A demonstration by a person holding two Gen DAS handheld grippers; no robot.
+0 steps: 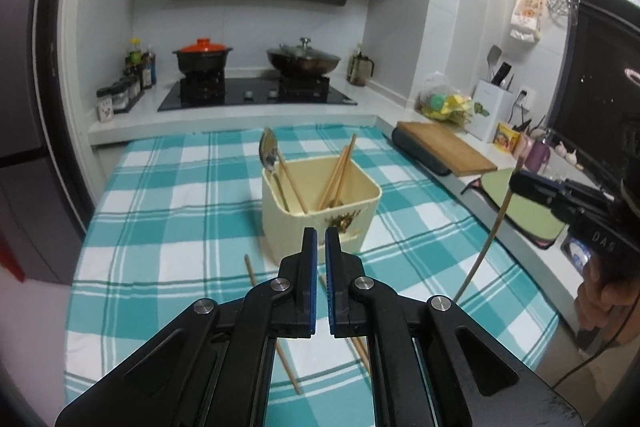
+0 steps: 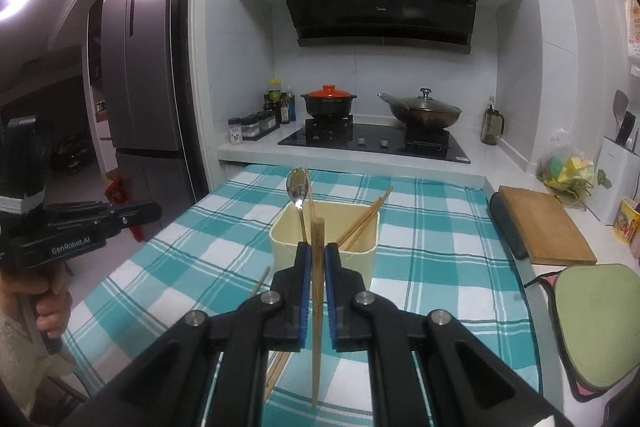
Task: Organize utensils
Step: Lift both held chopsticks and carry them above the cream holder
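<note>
I'm carrying a chopstick [image 2: 318, 307] clenched in the right gripper [image 2: 316, 259] toward the cream holder [image 2: 324, 255], left gripper [image 1: 321, 247] clenched empty; next: tip it in upright.

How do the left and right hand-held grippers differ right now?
The right hand-held gripper is shut on a chopstick that stands nearly upright between its pads; the left hand-held gripper is shut with nothing between its pads. In the left wrist view the right one sits off beside the counter, while the left points at the cream bin. Both are black with blue pads.
</note>
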